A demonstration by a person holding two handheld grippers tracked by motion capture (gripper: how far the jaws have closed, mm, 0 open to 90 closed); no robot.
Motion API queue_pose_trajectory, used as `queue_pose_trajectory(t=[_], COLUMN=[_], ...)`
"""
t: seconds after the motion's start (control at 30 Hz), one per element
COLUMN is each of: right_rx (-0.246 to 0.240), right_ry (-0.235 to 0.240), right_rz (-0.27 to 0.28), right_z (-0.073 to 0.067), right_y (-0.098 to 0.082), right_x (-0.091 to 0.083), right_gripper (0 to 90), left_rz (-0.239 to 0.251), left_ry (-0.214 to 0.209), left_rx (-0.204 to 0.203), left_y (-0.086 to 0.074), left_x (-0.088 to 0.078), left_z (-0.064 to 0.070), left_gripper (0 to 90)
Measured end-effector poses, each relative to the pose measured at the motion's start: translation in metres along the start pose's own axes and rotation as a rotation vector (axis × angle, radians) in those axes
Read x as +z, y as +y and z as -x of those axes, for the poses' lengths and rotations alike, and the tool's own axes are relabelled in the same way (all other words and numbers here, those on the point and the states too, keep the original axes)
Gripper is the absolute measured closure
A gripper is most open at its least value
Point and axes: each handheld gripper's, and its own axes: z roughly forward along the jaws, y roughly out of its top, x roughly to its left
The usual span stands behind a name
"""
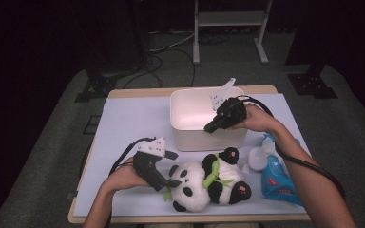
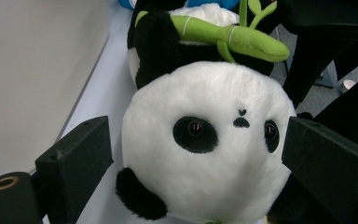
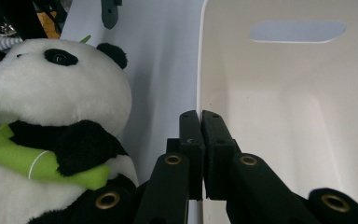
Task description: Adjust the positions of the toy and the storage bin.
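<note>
The left tongs [image 2: 191,154] stand apart around the panda plush's [image 2: 205,140] head on the worktop [image 1: 133,118]; closing squarely on it should hold best. The right tongs [image 3: 199,126] are clamped on the white bin's [image 3: 284,116] near rim, steadying it.

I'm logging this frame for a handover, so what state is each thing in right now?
Left gripper: open, jaws either side of the panda's head.
Right gripper: shut on the bin wall.
Panda plush: lying on the table, beside the bin, not lifted.
White bin: upright, empty inside as far as shown.
Blue wipes pack: lying flat, right of the panda.
</note>
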Motion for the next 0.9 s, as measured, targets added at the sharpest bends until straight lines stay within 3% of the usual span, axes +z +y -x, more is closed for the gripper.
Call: queue_pose_trajectory(t=[0.27,0.33,0.43,0.6,0.9], right_rx=[0.019,0.053,0.079,0.106,0.098], right_ry=[0.012,-0.006,-0.014,-0.034,-0.048], right_rz=[0.010,0.010,0.011,0.077,0.150], right_z=[0.001,0.001,0.000,-0.006,-0.033], right_y=[-0.001,-0.001,-0.004,-0.010,-0.016], right_x=[0.000,0.000,-0.002,-0.015,-0.035], right_gripper=[85.7,72.6,66.5,61.3,55.7], left_rz=[0.006,0.005,0.006,0.003,0.004], left_ry=[0.004,0.007,0.009,0.010,0.017], left_rx=[-0.002,-0.004,-0.010,-0.010,-0.009], left_y=[-0.001,-0.001,-0.002,-0.002,-0.002], left_x=[-0.001,-0.002,-0.003,-0.003,-0.005], left_z=[-0.001,-0.001,-0.001,-0.002,-0.003], left_gripper=[7.5,7.5,7.5,7.5,7.5])
